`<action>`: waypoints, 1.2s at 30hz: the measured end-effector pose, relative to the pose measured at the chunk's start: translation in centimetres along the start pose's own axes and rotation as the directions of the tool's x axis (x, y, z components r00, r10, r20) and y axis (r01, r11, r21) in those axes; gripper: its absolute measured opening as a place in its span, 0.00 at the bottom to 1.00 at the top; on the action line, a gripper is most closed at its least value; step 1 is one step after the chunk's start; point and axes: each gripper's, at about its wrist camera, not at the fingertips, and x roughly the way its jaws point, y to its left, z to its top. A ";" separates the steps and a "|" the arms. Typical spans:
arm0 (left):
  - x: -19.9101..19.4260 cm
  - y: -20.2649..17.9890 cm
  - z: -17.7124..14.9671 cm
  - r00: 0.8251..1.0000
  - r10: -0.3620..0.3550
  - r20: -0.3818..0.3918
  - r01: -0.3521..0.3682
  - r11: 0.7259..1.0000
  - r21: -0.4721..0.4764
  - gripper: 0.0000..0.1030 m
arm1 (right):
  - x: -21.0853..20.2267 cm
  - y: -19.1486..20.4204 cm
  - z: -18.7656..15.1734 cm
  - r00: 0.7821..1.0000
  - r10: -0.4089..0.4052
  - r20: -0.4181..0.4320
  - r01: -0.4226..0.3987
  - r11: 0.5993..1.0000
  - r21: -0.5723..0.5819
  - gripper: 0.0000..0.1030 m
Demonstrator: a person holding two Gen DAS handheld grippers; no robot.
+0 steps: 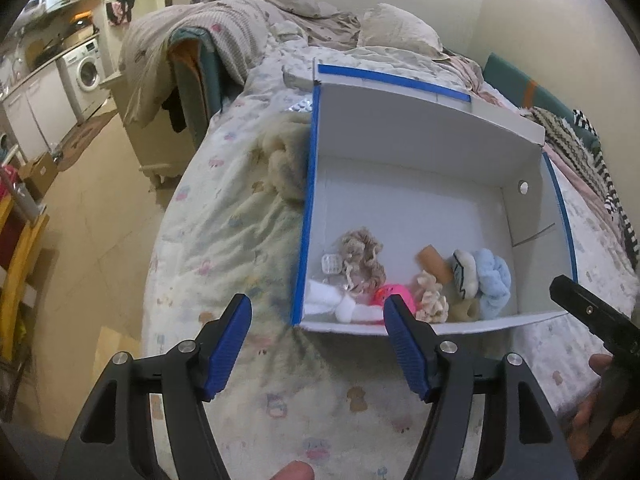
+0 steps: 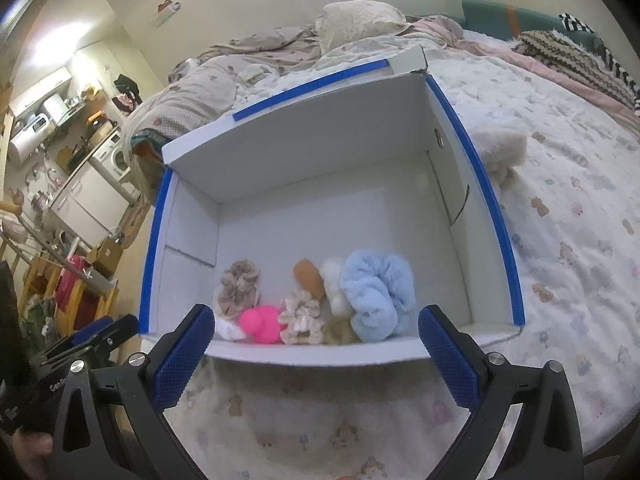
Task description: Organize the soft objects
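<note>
A white cardboard box with blue-taped edges (image 1: 420, 184) (image 2: 320, 160) lies open on the bed. Along its near wall sit several soft things: a light blue fluffy scrunchie (image 1: 494, 282) (image 2: 376, 292), a beige ruffled scrunchie (image 1: 362, 258) (image 2: 238, 286), a bright pink item (image 1: 394, 294) (image 2: 260, 322), a cream scrunchie (image 1: 430, 298) (image 2: 300, 316), a white piece (image 1: 340, 306) and a tan block (image 1: 434, 266) (image 2: 310, 278). My left gripper (image 1: 316, 348) is open and empty over the bedspread before the box's near-left corner. My right gripper (image 2: 314, 356) is open and empty before the box's near wall.
A cream fluffy item (image 1: 282, 160) (image 2: 500, 152) lies on the bedspread beside the box. Crumpled bedding and a pillow (image 1: 396, 28) are behind the box. Striped and knitted fabric (image 1: 580, 148) lies at the far right. The floor and a washing machine (image 1: 86, 70) are to the left.
</note>
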 end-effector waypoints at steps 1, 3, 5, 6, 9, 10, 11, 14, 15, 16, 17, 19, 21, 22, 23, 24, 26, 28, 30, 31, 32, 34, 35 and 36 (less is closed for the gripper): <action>-0.1 0.2 -0.3 1.000 -0.001 -0.001 0.001 1.000 -0.008 0.64 | -0.2 0.1 -0.2 1.000 0.001 0.001 -0.001 1.000 -0.001 1.00; -0.5 0.6 -0.7 1.000 -0.006 0.002 0.006 1.000 -0.021 0.64 | -0.7 0.1 -0.7 1.000 -0.006 0.010 0.006 1.000 -0.008 1.00; -0.8 0.7 -1.0 1.000 -0.009 0.013 0.010 1.000 -0.026 0.64 | -1.3 0.4 -1.0 1.000 -0.012 0.026 0.013 1.000 -0.022 1.00; -1.2 0.7 -1.1 1.000 -0.010 0.029 0.011 1.000 -0.027 0.69 | -1.6 0.6 -1.2 0.999 -0.013 0.037 0.014 1.000 -0.028 1.00; -2.2 0.6 -1.3 0.997 -0.023 0.077 0.025 0.999 -0.023 0.74 | -2.5 1.1 -1.5 0.997 -0.021 0.072 0.025 0.998 -0.050 1.00; -2.9 0.5 -1.4 0.993 -0.043 0.110 0.045 0.999 -0.020 0.74 | -2.8 1.3 -1.6 0.996 -0.026 0.086 0.031 0.998 -0.059 1.00; -3.4 0.4 -1.4 0.989 -0.041 0.139 0.044 0.999 -0.015 0.74 | -3.1 1.5 -1.6 0.994 -0.030 0.102 0.037 0.997 -0.066 1.00; -4.8 -0.2 -1.5 0.977 -0.026 0.211 0.025 1.000 0.008 0.84 | -4.3 1.8 -1.2 0.980 -0.071 0.183 0.088 0.992 -0.087 1.00; -5.4 -0.5 -1.6 0.970 -0.017 0.244 0.014 1.000 0.016 0.92 | -4.7 1.8 -1.1 0.974 -0.083 0.212 0.104 0.990 -0.092 1.00; -5.7 -0.6 -1.5 0.965 -0.009 0.263 0.004 1.000 0.021 0.98 | -5.1 1.7 -1.0 0.970 -0.082 0.230 0.105 0.990 -0.091 1.00; -6.0 -0.8 -1.5 0.959 0.002 0.282 -0.010 1.000 0.027 0.99 | -5.2 1.6 -0.9 0.969 -0.073 0.237 0.095 0.992 -0.084 1.00; -6.5 -1.0 -1.5 0.950 0.014 0.313 -0.025 0.999 0.033 0.99 | -5.2 1.3 -0.8 0.970 -0.066 0.232 0.084 0.994 -0.069 1.00; -6.6 -0.9 -1.3 0.948 0.000 0.317 -0.009 1.000 0.028 0.99 | -5.0 1.1 -0.9 0.973 -0.072 0.221 0.088 0.994 -0.065 1.00; -6.6 -0.8 -1.2 0.950 0.001 0.314 -0.009 1.000 0.023 0.99 | -5.0 1.1 -0.9 0.973 -0.070 0.220 0.086 0.994 -0.063 1.00; -6.4 -0.8 -1.2 0.951 0.009 0.308 -0.015 1.000 0.018 0.99 | -5.0 1.2 -0.9 0.973 -0.068 0.222 0.084 0.994 -0.063 1.00; -6.1 -0.7 -1.1 0.955 0.029 0.295 -0.034 0.999 0.011 0.99 | -5.1 1.2 -0.9 0.972 -0.068 0.225 0.084 0.994 -0.065 1.00; -5.7 -0.5 -1.1 0.960 0.046 0.277 -0.047 0.999 0.000 0.99 | -5.1 1.4 -0.9 0.971 -0.070 0.228 0.088 0.994 -0.071 1.00; -5.5 -0.2 -1.1 0.962 0.046 0.269 -0.044 0.999 -0.013 0.99 | -5.0 1.6 -1.0 0.971 -0.072 0.226 0.092 0.993 -0.079 1.00; -5.5 0.0 -1.1 0.962 0.047 0.270 -0.043 0.999 -0.020 0.99 | -5.0 1.8 -1.0 0.972 -0.073 0.225 0.095 0.992 -0.085 1.00; -5.6 0.0 -1.1 0.961 0.045 0.272 -0.040 0.999 -0.023 0.99 | -5.0 1.8 -1.1 0.971 -0.074 0.226 0.096 0.992 -0.087 1.00; -5.6 0.1 -1.1 0.961 0.042 0.272 -0.036 0.999 -0.024 1.00 | -5.0 1.8 -1.1 0.971 -0.074 0.227 0.097 0.991 -0.089 1.00; -5.7 0.0 -1.2 0.960 0.040 0.276 -0.036 0.999 -0.019 0.99 | -4.9 1.9 -1.1 0.971 -0.079 0.227 0.102 0.991 -0.092 1.00; -5.7 -0.1 -1.3 0.960 0.041 0.278 -0.038 0.999 -0.014 0.99 | -4.9 1.9 -1.1 0.970 -0.083 0.228 0.106 0.990 -0.093 1.00; -5.7 -0.2 -1.3 0.958 0.042 0.283 -0.041 0.999 -0.008 0.99 | -4.9 1.9 -1.1 0.970 -0.086 0.227 0.110 0.989 -0.095 1.00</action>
